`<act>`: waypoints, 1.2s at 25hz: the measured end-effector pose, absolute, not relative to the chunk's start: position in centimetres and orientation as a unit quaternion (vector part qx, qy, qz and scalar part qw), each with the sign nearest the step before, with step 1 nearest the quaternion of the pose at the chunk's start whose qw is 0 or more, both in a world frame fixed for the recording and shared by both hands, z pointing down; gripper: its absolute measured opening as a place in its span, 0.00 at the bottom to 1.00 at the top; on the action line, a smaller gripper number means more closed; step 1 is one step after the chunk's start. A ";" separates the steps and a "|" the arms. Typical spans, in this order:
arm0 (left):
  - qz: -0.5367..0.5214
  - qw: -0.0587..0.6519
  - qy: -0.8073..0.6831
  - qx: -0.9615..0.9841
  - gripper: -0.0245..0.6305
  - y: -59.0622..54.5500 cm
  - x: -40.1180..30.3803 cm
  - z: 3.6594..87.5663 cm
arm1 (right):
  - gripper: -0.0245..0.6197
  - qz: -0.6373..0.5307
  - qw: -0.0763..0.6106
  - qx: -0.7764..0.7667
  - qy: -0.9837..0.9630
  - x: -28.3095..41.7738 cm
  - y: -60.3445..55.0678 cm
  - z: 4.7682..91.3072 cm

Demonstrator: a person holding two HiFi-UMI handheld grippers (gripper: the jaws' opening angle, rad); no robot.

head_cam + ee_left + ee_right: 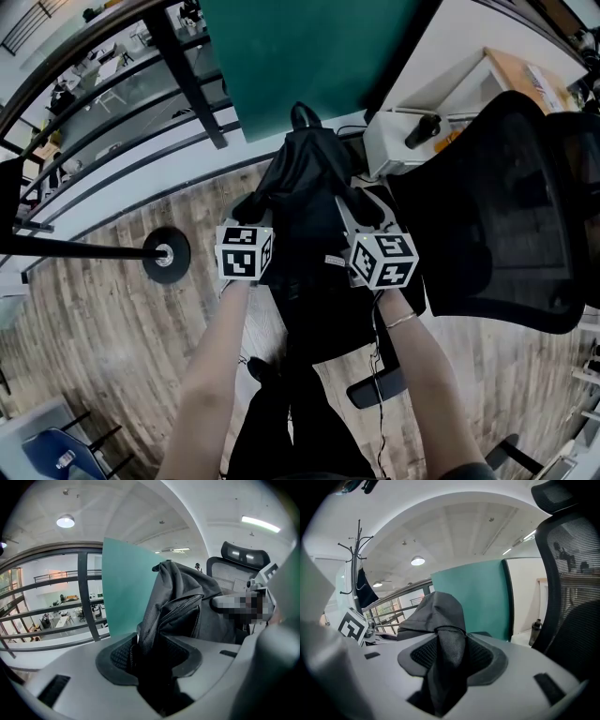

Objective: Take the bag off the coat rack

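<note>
The black bag is off the coat rack and hangs between my two grippers, in front of the person's legs, with its top loop toward the green panel. My left gripper is shut on a bunched fold of the bag beside a zipper. My right gripper is shut on a black strap of the bag that fills the gap between its pads. The coat rack stands to the left, its pole leaning out of the picture. In the right gripper view the coat rack still carries a dark garment.
A black mesh office chair stands close on the right. A green panel and a white desk are right behind the bag. A dark railing runs along the back left. A blue chair is at the lower left.
</note>
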State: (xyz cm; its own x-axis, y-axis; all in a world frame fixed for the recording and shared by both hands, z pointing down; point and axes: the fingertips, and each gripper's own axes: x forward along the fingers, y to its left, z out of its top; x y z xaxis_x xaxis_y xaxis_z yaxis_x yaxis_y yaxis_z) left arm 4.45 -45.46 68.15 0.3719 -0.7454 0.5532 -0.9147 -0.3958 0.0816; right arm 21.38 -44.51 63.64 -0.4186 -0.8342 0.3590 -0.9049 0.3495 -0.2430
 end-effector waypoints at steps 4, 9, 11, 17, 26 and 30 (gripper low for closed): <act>0.224 0.203 -0.520 0.799 0.29 -45.4 4.2 68.3 | 0.35 0.215 0.076 0.536 -0.813 21.9 -44.3 63.5; 0.225 0.213 -0.524 0.793 0.32 -44.7 3.4 68.0 | 0.37 0.230 0.066 0.529 -0.814 21.8 -43.7 63.0; 0.226 0.213 -0.525 0.792 0.33 -44.2 2.9 67.9 | 0.38 0.233 0.065 0.524 -0.817 21.5 -43.4 62.7; 0.232 0.210 -0.532 0.787 0.34 -43.0 2.1 67.7 | 0.40 0.247 0.060 0.510 -0.822 21.4 -42.0 62.4; 0.224 0.202 -0.536 0.789 0.35 -41.0 1.7 66.3 | 0.39 0.250 0.054 0.506 -0.824 21.9 -40.0 61.7; 0.217 0.186 -0.539 0.792 0.34 -39.9 1.7 64.9 | 0.34 0.240 0.053 0.510 -0.824 21.5 -38.9 60.9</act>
